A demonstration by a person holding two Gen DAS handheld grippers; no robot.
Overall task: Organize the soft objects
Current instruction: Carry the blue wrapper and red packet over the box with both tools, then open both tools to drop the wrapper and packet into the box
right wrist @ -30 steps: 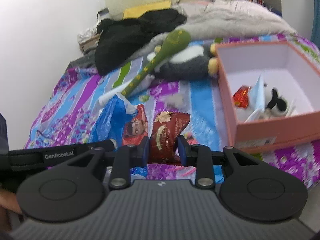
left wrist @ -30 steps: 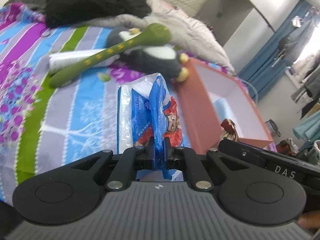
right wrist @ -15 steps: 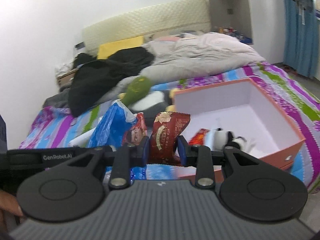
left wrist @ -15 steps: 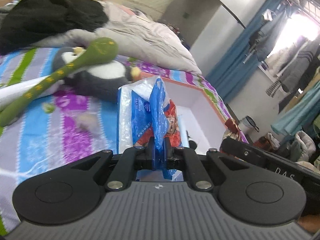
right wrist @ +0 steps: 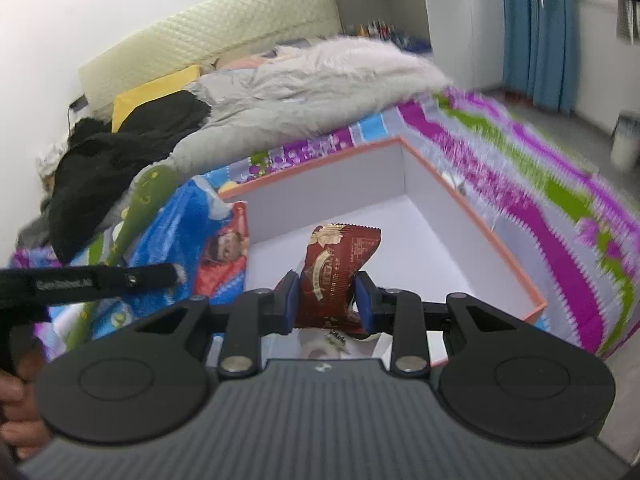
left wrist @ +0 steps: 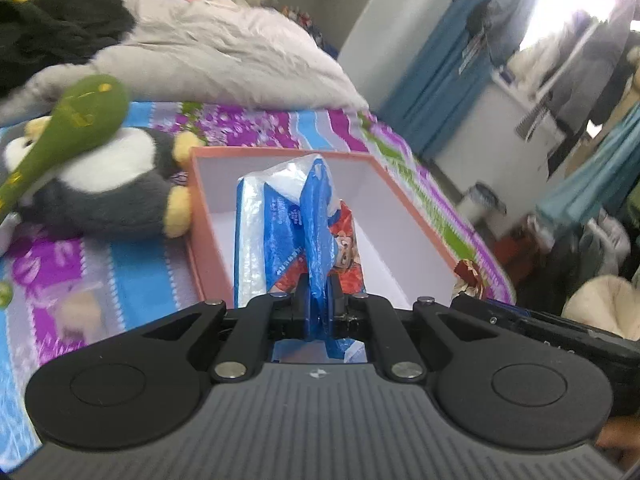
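Note:
My left gripper (left wrist: 317, 304) is shut on a blue and white plastic tissue pack (left wrist: 288, 224) with a cartoon print, held over the near edge of the pink box (left wrist: 196, 208). It also shows in the right wrist view (right wrist: 188, 248). My right gripper (right wrist: 327, 300) is shut on a dark red snack packet (right wrist: 336, 264), held above the white inside of the pink box (right wrist: 476, 220). A small white item (right wrist: 320, 346) lies in the box under the right gripper.
A grey and white penguin plush (left wrist: 100, 188) with a green plush stick (left wrist: 68, 128) across it lies left of the box on the striped bedspread (left wrist: 132, 280). Black clothes (right wrist: 120, 160) and a grey quilt (right wrist: 304, 92) are piled behind. The bed edge is at right.
Both grippers have moved forward with their loads, from over the bedspread to above the pink box. The box now fills the middle of both views.

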